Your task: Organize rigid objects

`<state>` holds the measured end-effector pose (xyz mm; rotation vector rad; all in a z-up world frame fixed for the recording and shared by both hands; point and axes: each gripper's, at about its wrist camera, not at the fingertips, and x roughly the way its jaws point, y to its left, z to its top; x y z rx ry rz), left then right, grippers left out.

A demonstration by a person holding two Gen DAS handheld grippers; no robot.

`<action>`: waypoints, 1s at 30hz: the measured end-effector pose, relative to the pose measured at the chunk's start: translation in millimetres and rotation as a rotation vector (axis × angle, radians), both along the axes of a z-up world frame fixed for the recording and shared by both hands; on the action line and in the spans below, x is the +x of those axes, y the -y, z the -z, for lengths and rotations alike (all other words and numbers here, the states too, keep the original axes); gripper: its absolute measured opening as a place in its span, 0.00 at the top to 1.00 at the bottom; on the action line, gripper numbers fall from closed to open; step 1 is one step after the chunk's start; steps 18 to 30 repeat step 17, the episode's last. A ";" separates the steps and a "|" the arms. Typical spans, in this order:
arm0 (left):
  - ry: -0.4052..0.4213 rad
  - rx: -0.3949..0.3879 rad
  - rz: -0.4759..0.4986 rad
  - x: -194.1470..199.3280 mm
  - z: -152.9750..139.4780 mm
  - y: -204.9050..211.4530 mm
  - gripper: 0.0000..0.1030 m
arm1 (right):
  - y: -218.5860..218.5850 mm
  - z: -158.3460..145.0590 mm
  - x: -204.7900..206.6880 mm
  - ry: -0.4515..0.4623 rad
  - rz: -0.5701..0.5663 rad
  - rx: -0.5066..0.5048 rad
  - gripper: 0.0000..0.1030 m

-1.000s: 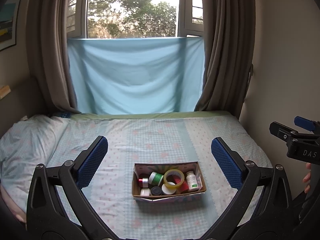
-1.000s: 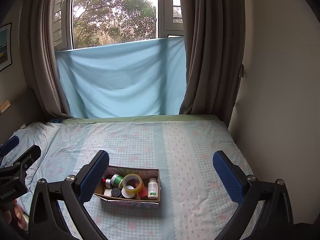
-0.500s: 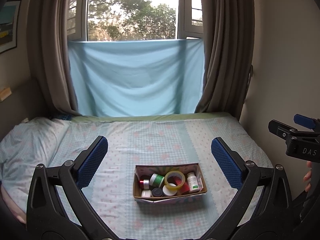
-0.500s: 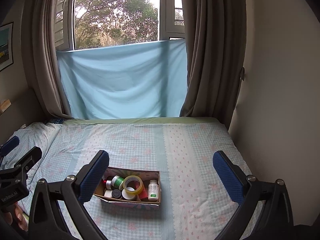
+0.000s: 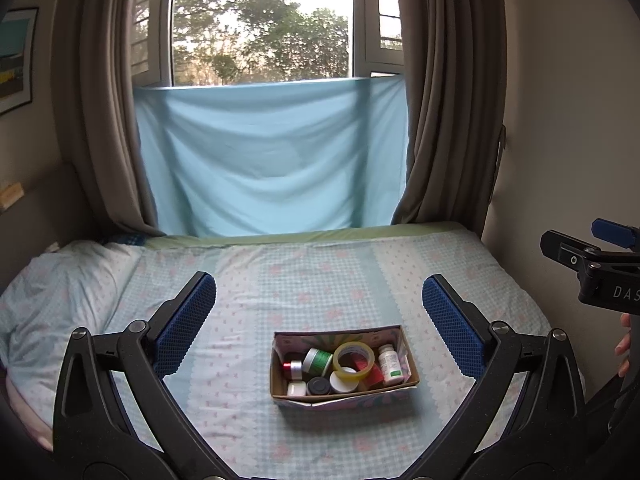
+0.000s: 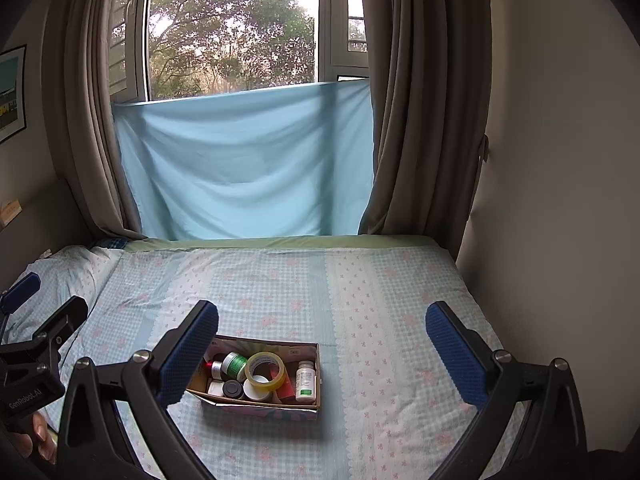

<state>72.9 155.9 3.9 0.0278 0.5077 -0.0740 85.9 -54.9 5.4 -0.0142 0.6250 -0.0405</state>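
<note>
left wrist: box (image 5: 412,368) of tape (image 5: 354,361), bottles

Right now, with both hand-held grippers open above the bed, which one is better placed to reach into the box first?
Left, probably. The box sits centred between the left hand-held gripper fingers, while in the right view it lies off beside the right hand-held gripper and partly behind one finger. Both are open and empty.

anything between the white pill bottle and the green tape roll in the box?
Yes: the yellow tape roll lies between the white pill bottle and green tape roll inside the cardboard box, clearest in the left wrist view.
</note>
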 end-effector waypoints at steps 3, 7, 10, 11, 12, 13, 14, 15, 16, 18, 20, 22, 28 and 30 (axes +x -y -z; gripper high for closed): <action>0.006 -0.006 0.011 0.0 0.7 0.2 0.00 | -0.4 -0.5 0.7 0.000 -0.002 0.000 0.00; 0.021 -0.016 0.001 2.5 0.3 -3.1 0.00 | -1.1 -1.0 4.8 0.000 -0.001 0.005 0.00; 0.005 -0.032 -0.001 10.4 2.9 -6.4 0.00 | -2.0 0.0 8.3 -0.001 0.002 0.003 0.00; -0.006 -0.040 0.007 14.1 4.5 -7.5 0.00 | -3.0 0.8 10.7 -0.003 0.005 0.003 0.00; -0.016 -0.046 0.012 17.7 6.8 -8.6 0.00 | -3.4 1.6 13.5 -0.006 0.009 0.004 0.00; -0.023 -0.048 0.013 21.2 9.1 -9.3 0.00 | -4.0 2.5 16.6 -0.011 0.014 0.004 0.00; -0.026 -0.047 0.012 24.1 11.7 -9.7 0.00 | -4.9 3.7 19.9 -0.018 0.020 0.002 0.00; -0.028 -0.045 0.011 27.4 14.4 -10.6 0.00 | -5.8 5.2 23.4 -0.025 0.025 0.000 0.00; -0.032 -0.042 0.015 31.3 17.3 -11.2 0.00 | -7.2 6.5 27.7 -0.035 0.030 -0.002 0.00; -0.044 -0.044 0.026 36.8 20.6 -12.1 0.00 | -8.3 8.3 32.2 -0.045 0.034 -0.005 0.00; -0.044 -0.044 0.026 36.8 20.6 -12.1 0.00 | -8.3 8.3 32.2 -0.045 0.034 -0.005 0.00; -0.044 -0.044 0.026 36.8 20.6 -12.1 0.00 | -8.3 8.3 32.2 -0.045 0.034 -0.005 0.00; -0.044 -0.044 0.026 36.8 20.6 -12.1 0.00 | -8.3 8.3 32.2 -0.045 0.034 -0.005 0.00; -0.044 -0.044 0.026 36.8 20.6 -12.1 0.00 | -8.3 8.3 32.2 -0.045 0.034 -0.005 0.00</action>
